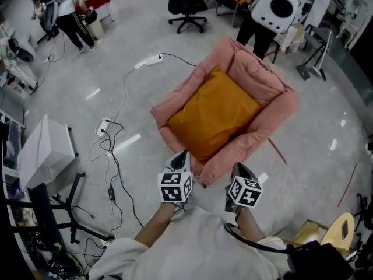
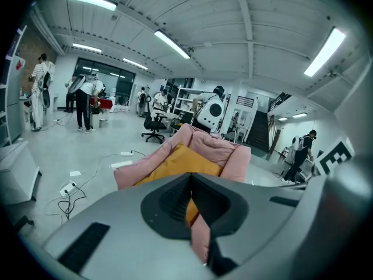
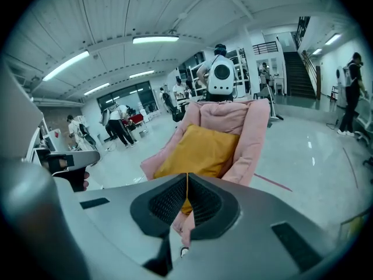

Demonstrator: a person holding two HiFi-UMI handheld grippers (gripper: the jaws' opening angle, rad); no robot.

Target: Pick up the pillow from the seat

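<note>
A mustard-yellow pillow [image 1: 213, 114] lies on the pink padded floor seat [image 1: 274, 112] in the middle of the head view. It shows again as the pillow [image 2: 178, 161] and seat [image 2: 215, 147] in the left gripper view, and as the pillow [image 3: 201, 150] and seat [image 3: 256, 127] in the right gripper view. My left gripper [image 1: 180, 158] hovers at the seat's near edge, shut and empty. My right gripper [image 1: 242, 171] hangs just right of it, short of the seat's front corner, also shut with nothing held. Neither touches the pillow.
A white power strip [image 1: 148, 61] and black cables [image 1: 111, 150] trail over the grey floor at left. A white box on a stand [image 1: 44, 150] sits at far left. Office chairs [image 1: 186, 7], people [image 1: 73, 16] and a white robot [image 1: 278, 7] stand behind the seat.
</note>
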